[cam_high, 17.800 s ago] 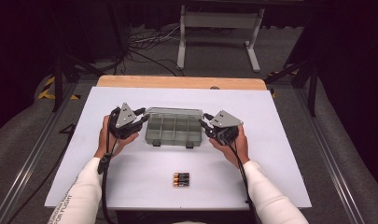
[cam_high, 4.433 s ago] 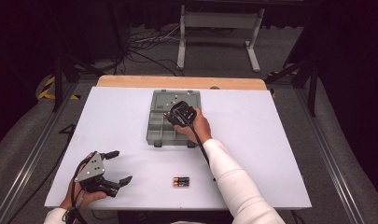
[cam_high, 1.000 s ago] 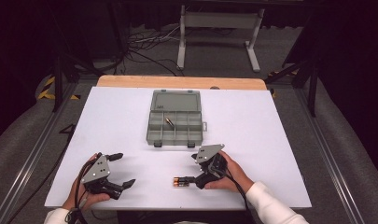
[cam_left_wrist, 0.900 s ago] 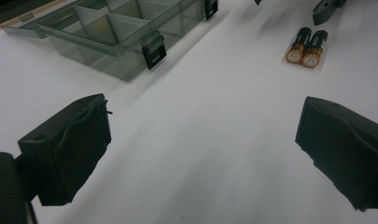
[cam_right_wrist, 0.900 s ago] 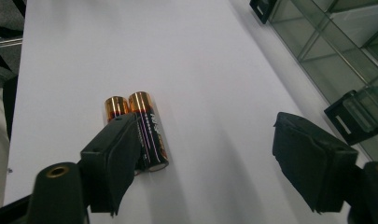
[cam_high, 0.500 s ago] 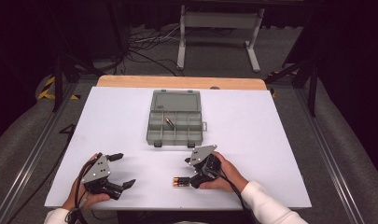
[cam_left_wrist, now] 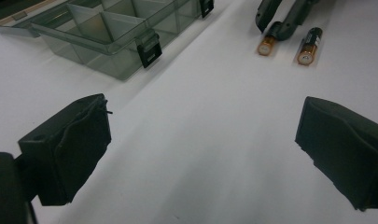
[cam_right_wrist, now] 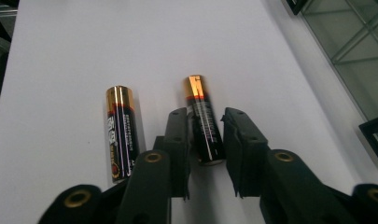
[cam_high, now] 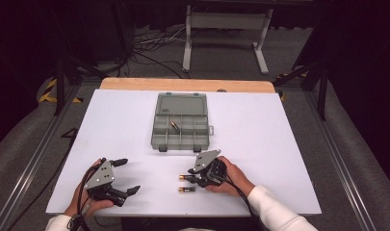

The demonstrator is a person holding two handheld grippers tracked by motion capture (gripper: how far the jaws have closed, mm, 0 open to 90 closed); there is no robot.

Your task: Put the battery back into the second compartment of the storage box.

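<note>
Right gripper had just been closing: its two black jaws stood narrow around one black-and-gold AA battery lying on the white table. In the right gripper view the left pad seemed to touch the cell while a slim gap showed on the other side, so contact was at best partial; grip judged not yet firm. A second black-and-gold AA battery lay just beside the first, outside the jaws, parallel to it.

Compared with one second earlier, the right hand had crept slightly towards the pair of cells, and the jaws went from wide to narrow. Compared with some four seconds earlier, that hand had left the grey translucent plastic compartment box and come back to the near edge of the table. One battery already lay in a middle compartment of the box, whose lid stood open at the far side.

Left gripper rested near the table's front-left corner, jaws wide apart, nothing between them; unchanged over the last second.

Reading: sorting batteries into the box was about one third done, by count of three cells at the start. The present step was the pick of the second cell. Risk noted: the neighbouring cell lay close enough to be nudged on lift.
</note>
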